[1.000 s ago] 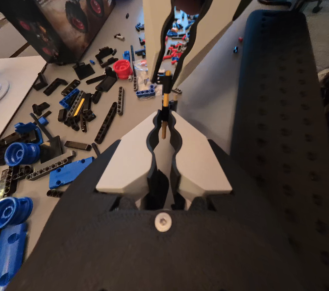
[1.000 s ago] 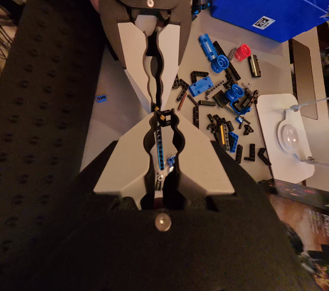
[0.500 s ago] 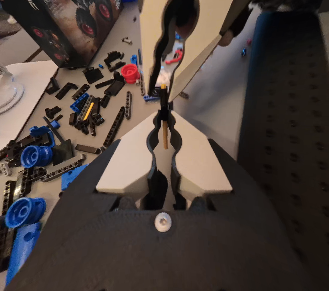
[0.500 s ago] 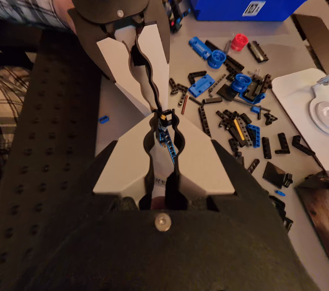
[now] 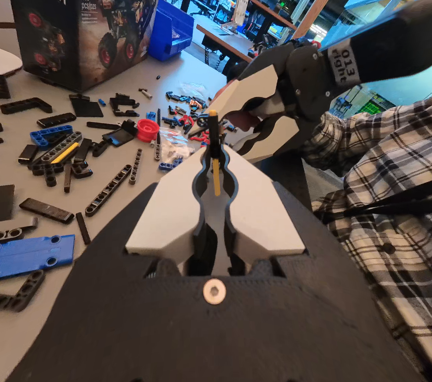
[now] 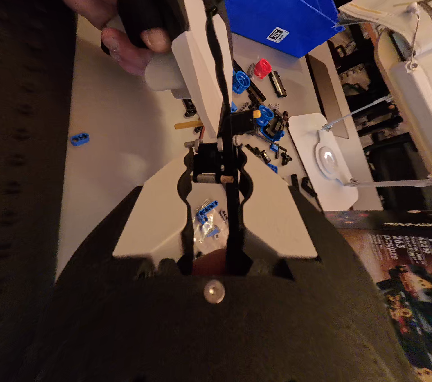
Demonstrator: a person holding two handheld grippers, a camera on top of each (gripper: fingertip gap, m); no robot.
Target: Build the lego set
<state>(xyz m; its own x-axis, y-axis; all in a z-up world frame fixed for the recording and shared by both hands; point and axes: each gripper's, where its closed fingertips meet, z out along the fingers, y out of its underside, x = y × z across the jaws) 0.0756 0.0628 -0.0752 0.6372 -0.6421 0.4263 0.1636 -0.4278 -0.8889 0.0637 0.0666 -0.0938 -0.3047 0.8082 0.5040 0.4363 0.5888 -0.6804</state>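
Note:
My left gripper (image 5: 214,150) is shut on a yellow axle (image 5: 216,180) that carries a black piece (image 5: 213,132) at its far end. My right gripper (image 5: 219,129) reaches in from the right, its tips against that black piece. In the right wrist view my right gripper (image 6: 216,157) is shut on a black sub-assembly (image 6: 207,160) with grey pins and a long black beam (image 6: 232,195). The left gripper (image 6: 219,134) comes down from above, with the yellow axle (image 6: 188,124) lying crosswise just over the sub-assembly. Whether the two parts are joined is hidden.
Loose black and blue parts cover the grey table (image 5: 145,80), among them a red hub (image 5: 147,129) and a blue panel (image 5: 35,253). The set's box (image 5: 81,15) and blue bins (image 6: 275,10) stand at the back. A white magnifier stand (image 6: 327,160) is on the right and a plaid sleeve (image 5: 374,160) is close by. My left and right fingertips are right by each other. The red hub (image 5: 147,129) lies around 12 cm away from my right fingertips.
Both grippers have tilted up and turned while still holding their parts. The right gripper now comes in from the right of the left view instead of from above, and its sub-assembly shows side-on.

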